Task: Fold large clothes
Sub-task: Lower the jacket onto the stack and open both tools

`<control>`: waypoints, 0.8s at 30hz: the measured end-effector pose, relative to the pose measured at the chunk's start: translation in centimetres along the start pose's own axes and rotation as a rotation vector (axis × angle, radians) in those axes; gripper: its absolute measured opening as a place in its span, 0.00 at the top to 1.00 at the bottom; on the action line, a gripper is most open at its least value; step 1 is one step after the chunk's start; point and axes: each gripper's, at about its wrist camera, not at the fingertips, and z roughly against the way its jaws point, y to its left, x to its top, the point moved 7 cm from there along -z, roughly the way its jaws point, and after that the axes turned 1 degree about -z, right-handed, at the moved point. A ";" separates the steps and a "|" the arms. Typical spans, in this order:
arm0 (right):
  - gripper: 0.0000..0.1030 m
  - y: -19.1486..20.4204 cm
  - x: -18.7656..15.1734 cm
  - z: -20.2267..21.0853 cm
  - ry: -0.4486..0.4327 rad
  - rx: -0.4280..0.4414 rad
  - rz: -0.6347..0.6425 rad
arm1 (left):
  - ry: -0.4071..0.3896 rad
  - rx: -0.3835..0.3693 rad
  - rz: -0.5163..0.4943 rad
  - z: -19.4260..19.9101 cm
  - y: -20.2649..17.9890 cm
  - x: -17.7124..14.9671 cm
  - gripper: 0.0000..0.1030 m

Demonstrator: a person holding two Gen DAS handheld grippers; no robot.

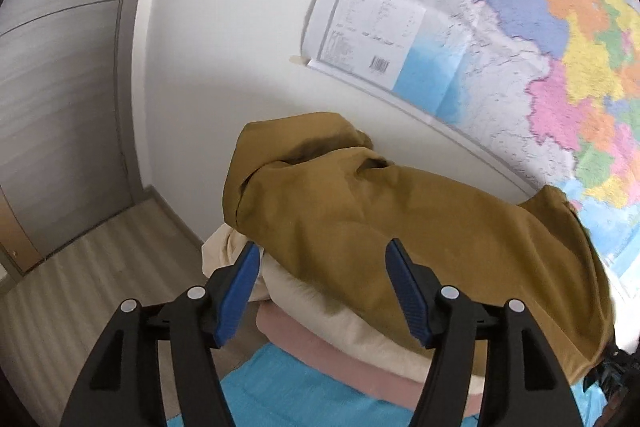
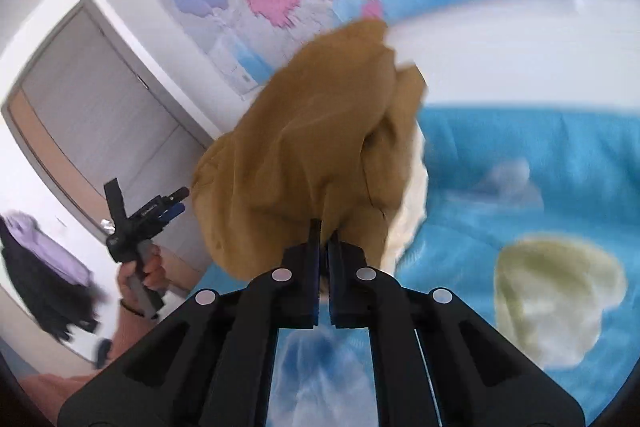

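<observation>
- Garment (image 2: pixel 304 155), mustard-brown, large, bunched: pinched at one edge in my right gripper (image 2: pixel 324 231) and hanging from it in a loose clump. I judge it is held at the hem or a corner so that its weight will pull it open for folding. In the left wrist view its bulk (image 1: pixel 400 227) drapes over the stack of folded clothes.
- Right gripper: fingers (image 2: pixel 311 267) clenched together on the mustard cloth, with only a thin fold showing between them.
- Left gripper (image 1: pixel 324 291): fingers (image 1: pixel 236 295) spread apart and released, nothing between them; aimed at the near edge of the garment. I take it as positioned to catch a second corner. In the right wrist view it is off to the left, well apart from the cloth, gripped by a hand (image 2: pixel 148 271).
- Stack under the garment: cream piece (image 1: pixel 320 307) on top, pink piece (image 1: pixel 360 367) below. Probably finished items set aside.
- Blue bedsheet (image 2: pixel 540 167), cloud print, carrying the stack; a pale yellow-green item (image 2: pixel 556 303) lies on it well apart to the right.
- Wall map (image 1: pixel 520 27), taped, behind the pile.
- Grey door (image 1: pixel 60 87); wood floor (image 1: pixel 120 267).
- Dark and lilac clothing (image 2: pixel 44 259) at the far left, too blurred to identify.
</observation>
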 end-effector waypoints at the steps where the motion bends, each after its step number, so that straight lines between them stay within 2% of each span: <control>1: 0.97 -1.0 -0.5 -0.5 0.033 -0.015 -0.027 | 0.000 0.000 -0.012 0.3 -0.2 -0.2 0.38; 3: 0.93 -1.5 -1.5 -1.1 0.084 -0.080 -0.002 | -0.011 0.015 -0.040 0.8 -0.8 -0.3 0.38; 4: 0.79 -1.6 -1.5 -1.6 0.109 -0.152 0.023 | -0.003 0.003 -0.057 0.8 -1.4 -0.6 0.38; 5: 0.71 -1.8 -1.2 -1.6 0.112 -0.205 0.020 | 0.000 -0.009 -0.062 0.8 -1.9 -0.8 0.38; 6: 0.65 -1.5 -0.8 -0.5 0.089 -0.227 0.013 | -0.001 -0.031 -0.073 1.0 -2.6 -1.1 0.38; 8: 0.65 -0.4 -0.1 1.3 0.026 -0.247 0.063 | -0.008 -0.055 -0.110 1.5 -4.1 -1.6 0.34; 9: 0.65 0.9 0.6 2.0 -0.023 -0.262 0.117 | -0.015 -0.073 -0.137 1.8 -5.2 -1.9 0.28; 11: 0.64 3.7 1.4 2.5 -0.084 -0.254 0.211 | -0.030 -0.099 -0.188 2.3 -7.2 -2.5 0.25; 13: 0.52 6.4 1.7 1.7 -0.115 -0.253 0.317 | -0.043 -0.129 -0.246 2.6 -9.8 -3.2 0.20; 15: 0.54 8.7 1.7 -0.5 -0.107 -0.243 0.408 | -0.035 -0.144 -0.279 2.3 -11.7 -4.0 0.16; 17: 0.54 9.2 1.9 -3.1 -0.064 -0.227 0.399 | -0.019 -0.150 -0.294 1.8 -12.8 -4.8 0.16; 20: 0.56 7.7 1.4 -6.9 -0.007 -0.270 0.396 | 0.002 -0.111 -0.329 0.5 -14.1 -6.1 0.15; 24: 0.58 5.2 0.7 -9.3 0.050 -0.281 0.338 | 0.020 -0.079 -0.352 -0.4 -14.5 -7.4 0.12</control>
